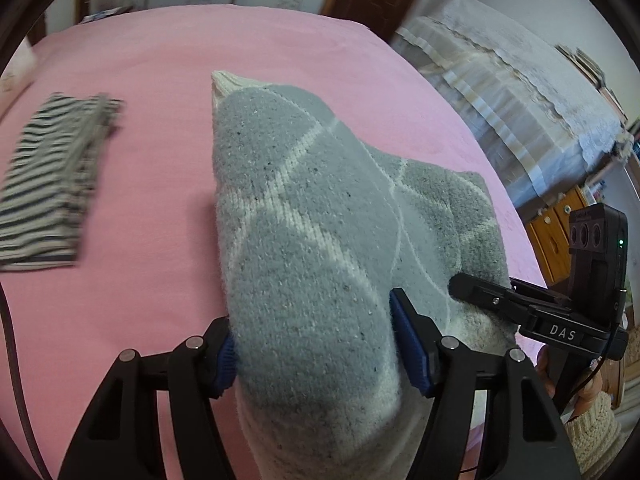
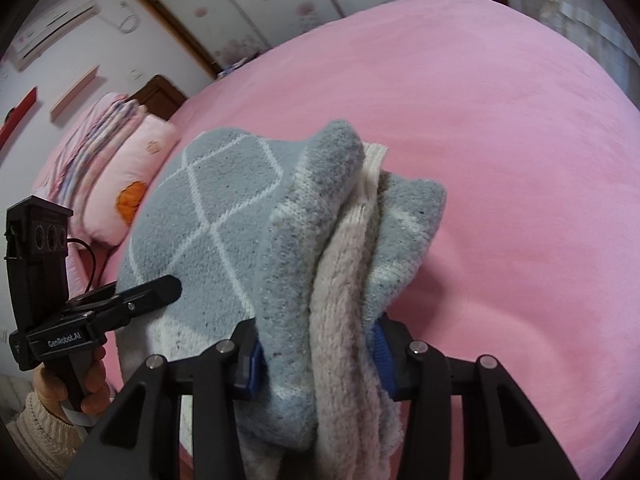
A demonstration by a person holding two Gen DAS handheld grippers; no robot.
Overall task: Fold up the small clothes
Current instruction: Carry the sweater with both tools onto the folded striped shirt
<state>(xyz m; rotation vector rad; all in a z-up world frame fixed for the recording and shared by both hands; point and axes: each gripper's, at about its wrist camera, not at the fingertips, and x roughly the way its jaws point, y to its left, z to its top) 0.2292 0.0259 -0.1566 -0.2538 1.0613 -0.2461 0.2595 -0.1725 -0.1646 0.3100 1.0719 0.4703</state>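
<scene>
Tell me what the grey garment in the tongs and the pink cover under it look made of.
Grey garment: looks like thick knitted yarn, wool or acrylic, fuzzy and matte; stitch rows and a cream diamond pattern show. Pink cover: apparently soft woven or brushed cloth, matte and smooth; the exact fibre cannot be told.

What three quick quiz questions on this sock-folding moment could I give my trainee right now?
1. True or false: both grippers grip the same grey diamond-pattern sock.
2. Which lies on the pink bedsheet left of the sock in the left wrist view? A) a striped garment B) a red towel C) a blue cap
3. Fill in: in the right wrist view, pink ___ are stacked at the far left of the bed.

Key: 1 true, the left gripper and right gripper each clamp the sock. 2 A, the striped garment. 3 pillows.
</scene>
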